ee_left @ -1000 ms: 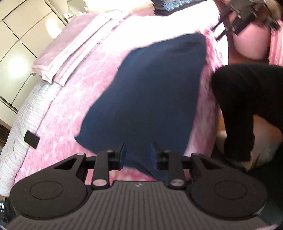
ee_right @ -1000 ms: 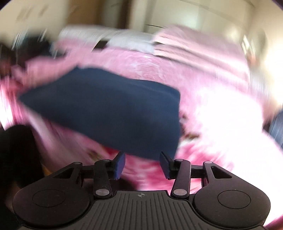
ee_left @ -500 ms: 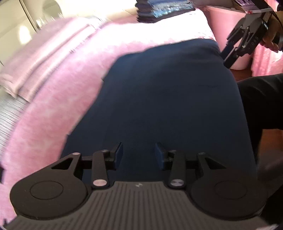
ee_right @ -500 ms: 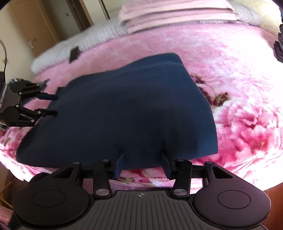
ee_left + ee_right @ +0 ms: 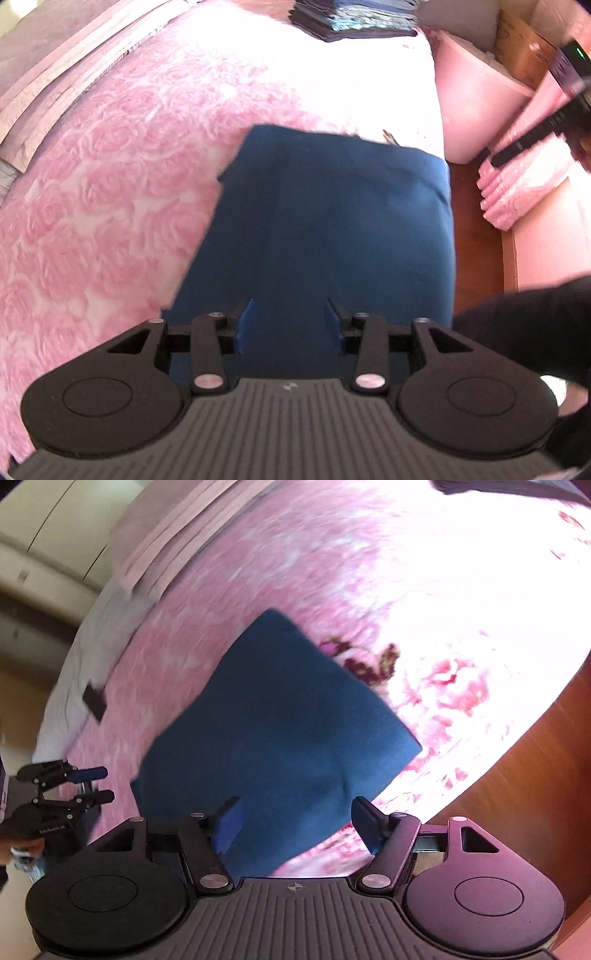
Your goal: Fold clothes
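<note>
A dark blue folded garment [image 5: 332, 229] lies flat on the pink rose-patterned bedspread [image 5: 110, 221], near the bed's edge. My left gripper [image 5: 290, 325] hovers above its near end; the jaws are opening, with no cloth pinched between them. In the right wrist view the same garment [image 5: 277, 731] is a blurred blue rectangle. My right gripper [image 5: 295, 823] hangs above its near corner, jaws opening wide and holding nothing. The left gripper [image 5: 94, 785] shows at the far left there, and the right gripper [image 5: 535, 136] at the right edge of the left wrist view.
A stack of dark folded clothes [image 5: 354, 18] sits at the far end of the bed. Folded pink blankets [image 5: 55, 74] lie along the left. A pink tub [image 5: 476, 96], a cardboard box [image 5: 517, 48] and wooden floor [image 5: 476, 221] are beside the bed. A black sleeve [image 5: 535, 314] reaches in.
The right gripper let go of the garment's edge, opened wide, rolled and rose. The left gripper swept over the garment toward its middle and opened a little. The garment now lies flat.
</note>
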A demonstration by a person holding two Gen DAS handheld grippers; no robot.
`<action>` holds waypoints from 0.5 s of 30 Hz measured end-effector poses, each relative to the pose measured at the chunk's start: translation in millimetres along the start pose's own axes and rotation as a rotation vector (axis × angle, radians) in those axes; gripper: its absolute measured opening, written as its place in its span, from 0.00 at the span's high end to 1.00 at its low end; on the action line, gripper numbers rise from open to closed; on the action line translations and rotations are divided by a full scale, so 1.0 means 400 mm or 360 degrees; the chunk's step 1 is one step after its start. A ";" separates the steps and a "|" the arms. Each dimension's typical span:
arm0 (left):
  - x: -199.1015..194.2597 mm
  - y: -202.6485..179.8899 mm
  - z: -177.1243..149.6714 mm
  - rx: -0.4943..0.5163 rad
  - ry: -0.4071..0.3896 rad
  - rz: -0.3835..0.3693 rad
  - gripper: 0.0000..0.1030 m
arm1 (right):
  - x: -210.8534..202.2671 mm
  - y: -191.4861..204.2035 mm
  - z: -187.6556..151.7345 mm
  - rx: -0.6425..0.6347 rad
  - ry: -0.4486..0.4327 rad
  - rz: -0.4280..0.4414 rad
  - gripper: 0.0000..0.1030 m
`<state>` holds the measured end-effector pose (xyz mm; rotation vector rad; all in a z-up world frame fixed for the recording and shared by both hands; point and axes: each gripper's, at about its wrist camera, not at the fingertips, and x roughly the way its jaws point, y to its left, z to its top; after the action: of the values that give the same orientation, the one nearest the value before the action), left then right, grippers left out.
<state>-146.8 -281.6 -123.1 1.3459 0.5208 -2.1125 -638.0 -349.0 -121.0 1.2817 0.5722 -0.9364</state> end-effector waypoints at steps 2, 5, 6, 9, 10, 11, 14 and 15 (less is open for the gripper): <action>0.033 0.028 0.046 -0.0015 0.0007 0.0004 0.64 | 0.001 -0.015 0.020 0.0078 -0.0026 0.0012 0.34; 0.084 0.069 0.113 -0.0031 0.0014 -0.0001 0.63 | 0.025 -0.045 0.036 0.0173 -0.0047 -0.0012 0.34; 0.106 0.081 0.134 -0.0014 0.0017 -0.0013 0.63 | 0.033 -0.053 0.037 0.0204 -0.0053 -0.0019 0.34; 0.179 0.117 0.195 0.0076 0.0030 -0.0039 0.60 | 0.057 -0.080 0.027 0.0312 -0.0077 -0.0038 0.34; 0.203 0.129 0.211 0.0102 0.0031 -0.0061 0.59 | 0.065 -0.085 0.018 0.0352 -0.0090 -0.0037 0.34; 0.227 0.140 0.227 0.0128 0.0031 -0.0084 0.59 | 0.073 -0.091 0.008 0.0387 -0.0105 -0.0039 0.34; 0.302 0.179 0.274 0.0200 0.0047 -0.0141 0.55 | 0.108 -0.104 -0.025 0.0484 -0.0145 -0.0059 0.34; 0.326 0.192 0.290 0.0224 0.0054 -0.0158 0.55 | 0.121 -0.108 -0.037 0.0527 -0.0155 -0.0059 0.34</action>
<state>-218.7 -442.8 -194.9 1.4636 0.4691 -2.2461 -646.8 -348.0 -187.0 1.5134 0.3747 -1.1519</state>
